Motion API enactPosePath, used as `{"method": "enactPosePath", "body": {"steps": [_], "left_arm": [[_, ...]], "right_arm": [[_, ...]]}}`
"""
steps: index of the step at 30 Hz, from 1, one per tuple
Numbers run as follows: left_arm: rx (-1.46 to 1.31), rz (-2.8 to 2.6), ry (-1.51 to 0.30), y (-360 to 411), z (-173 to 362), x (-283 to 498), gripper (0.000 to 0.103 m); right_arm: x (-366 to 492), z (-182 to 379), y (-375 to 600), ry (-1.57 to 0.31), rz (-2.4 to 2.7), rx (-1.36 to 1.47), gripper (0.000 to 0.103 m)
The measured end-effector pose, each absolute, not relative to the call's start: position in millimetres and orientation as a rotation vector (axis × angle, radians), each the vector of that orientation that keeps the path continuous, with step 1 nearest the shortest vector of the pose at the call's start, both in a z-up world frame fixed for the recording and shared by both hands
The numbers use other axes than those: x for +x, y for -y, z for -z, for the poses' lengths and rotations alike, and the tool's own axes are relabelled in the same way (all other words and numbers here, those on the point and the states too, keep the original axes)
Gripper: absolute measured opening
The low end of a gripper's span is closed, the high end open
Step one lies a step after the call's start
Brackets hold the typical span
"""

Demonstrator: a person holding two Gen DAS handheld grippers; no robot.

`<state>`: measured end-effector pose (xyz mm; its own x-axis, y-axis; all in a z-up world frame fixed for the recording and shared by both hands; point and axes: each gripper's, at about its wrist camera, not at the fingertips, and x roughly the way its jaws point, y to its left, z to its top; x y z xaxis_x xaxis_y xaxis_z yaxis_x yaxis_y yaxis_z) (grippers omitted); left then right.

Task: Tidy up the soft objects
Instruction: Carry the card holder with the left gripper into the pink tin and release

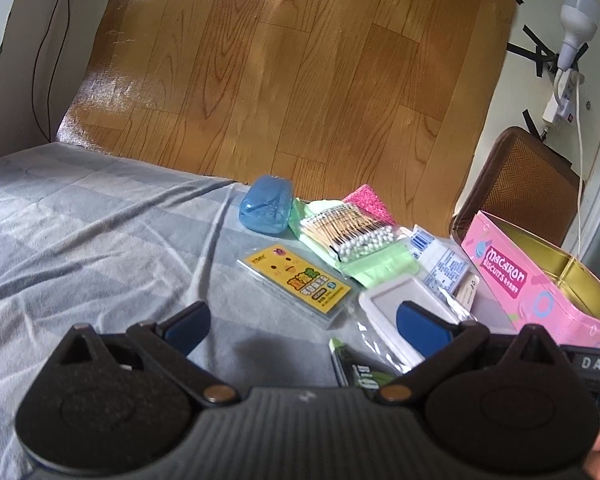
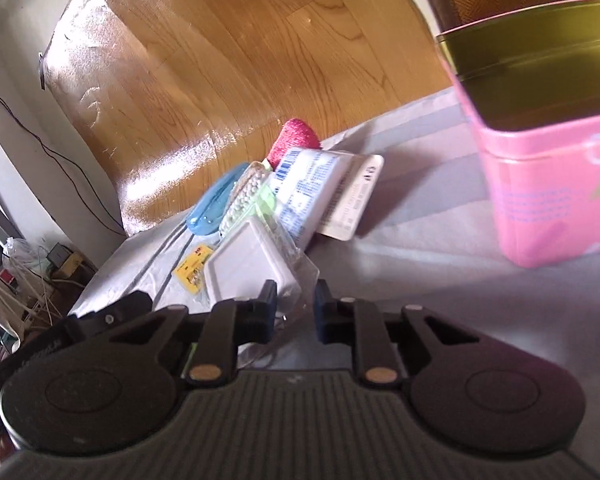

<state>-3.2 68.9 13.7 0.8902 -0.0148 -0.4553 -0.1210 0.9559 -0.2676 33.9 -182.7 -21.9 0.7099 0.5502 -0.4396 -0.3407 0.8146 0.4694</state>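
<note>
White pad in clear bag (image 2: 252,260) | dead ahead of my right claw (image 2: 295,312), bag edge between narrowly parted fingers, grip uncertain | left claw (image 1: 300,326) wide apart, beside it

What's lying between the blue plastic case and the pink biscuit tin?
In the left wrist view, between the blue case and the pink tin: a cotton swab pack on green packets, then a white printed packet.
</note>
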Motion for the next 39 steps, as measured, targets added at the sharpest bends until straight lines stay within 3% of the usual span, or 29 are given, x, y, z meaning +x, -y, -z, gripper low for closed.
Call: {"method": "enactPosePath", "body": {"steps": [6, 11, 13, 15, 21, 24, 26, 28, 29, 32, 39], "left_arm": [[-0.187, 0.100, -0.476, -39.6, -23.6, -4.4, 0.102], [0.000, 0.356, -0.473, 38.6, -42.5, -8.6, 0.102], [0.058, 0.433, -0.505, 67.5, -40.6, -2.8, 0.102], [0.077, 0.474, -0.546, 88.0, -37.8, 7.0, 0.099], [0.091, 0.547, -0.658, 118.1, -23.7, 29.8, 0.098], [0.057, 0.558, -0.754, 120.9, -9.2, 41.9, 0.092], [0.080, 0.557, -0.723, 124.7, -6.7, 35.2, 0.087], [0.085, 0.610, -0.711, 127.5, -7.3, 23.6, 0.073], [0.085, 0.621, -0.713, 129.1, -8.5, 18.0, 0.072], [0.105, 0.602, -0.687, 128.8, -15.6, 3.2, 0.071], [-0.025, 0.650, -0.560, 113.6, -67.9, -5.3, 0.072]], "right_arm": [[-14.3, 24.8, 248.5, -0.612, -0.521, 0.359, 0.015], [-50.3, 14.4, 294.2, -0.533, -0.397, 0.249, 0.016], [-60.8, 10.0, 300.5, -0.478, -0.281, 0.163, 0.027], [-70.6, 8.4, 303.7, -0.420, -0.200, 0.098, 0.072], [-89.9, 22.1, 281.8, -0.408, -0.335, -0.055, 0.088], [-80.2, 34.5, 271.7, -0.449, -0.326, -0.109, 0.088], [-72.5, 43.1, 268.4, -0.460, -0.314, -0.097, 0.088], [-71.7, 45.4, 261.5, -0.426, -0.322, -0.123, 0.081], [-72.6, 44.2, 259.6, -0.415, -0.324, -0.121, 0.069], [-68.6, 39.3, 265.0, -0.402, -0.309, -0.100, 0.058], [-84.3, 9.1, 280.7, -0.251, -0.366, -0.036, 0.057]]}}
